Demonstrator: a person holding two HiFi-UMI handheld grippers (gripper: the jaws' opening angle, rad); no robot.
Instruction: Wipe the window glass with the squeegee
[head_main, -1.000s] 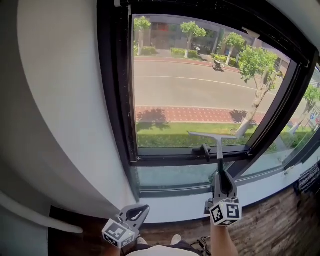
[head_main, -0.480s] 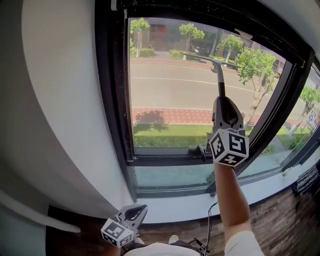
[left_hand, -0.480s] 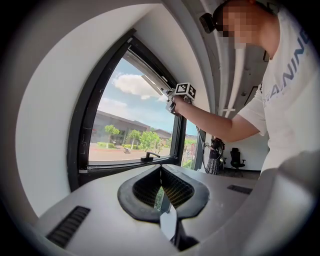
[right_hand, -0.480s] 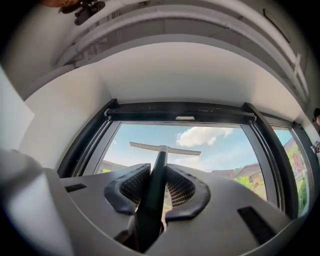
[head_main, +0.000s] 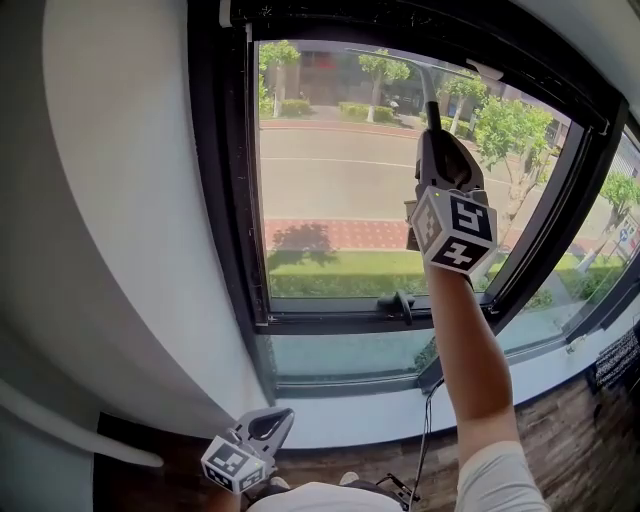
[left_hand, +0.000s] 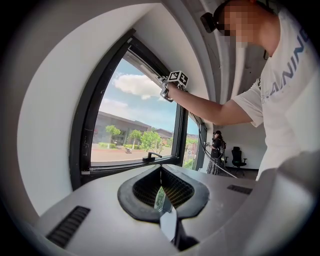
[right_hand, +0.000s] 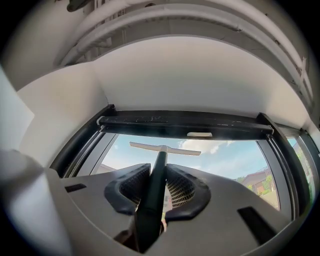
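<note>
Squeegee (right_hand: 159, 167): dk handle, thin pale blade.

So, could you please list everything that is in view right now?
squeegee: one, dark handle, pale blade, high near the window's top
window glass: one large pane, clear, ahead
window frame: one, black, around the glass
window handle: one, black, bottom of the frame
wall: white, left of the window
floor: brown wood, below
cable: one, dark, under the right arm
office chair: one, black, far back
bystander: one, dark top, beside the chair
right hand-held gripper: one, grey, shut on the squeegee's handle
left hand-held gripper: one, grey, shut, empty, low
</note>
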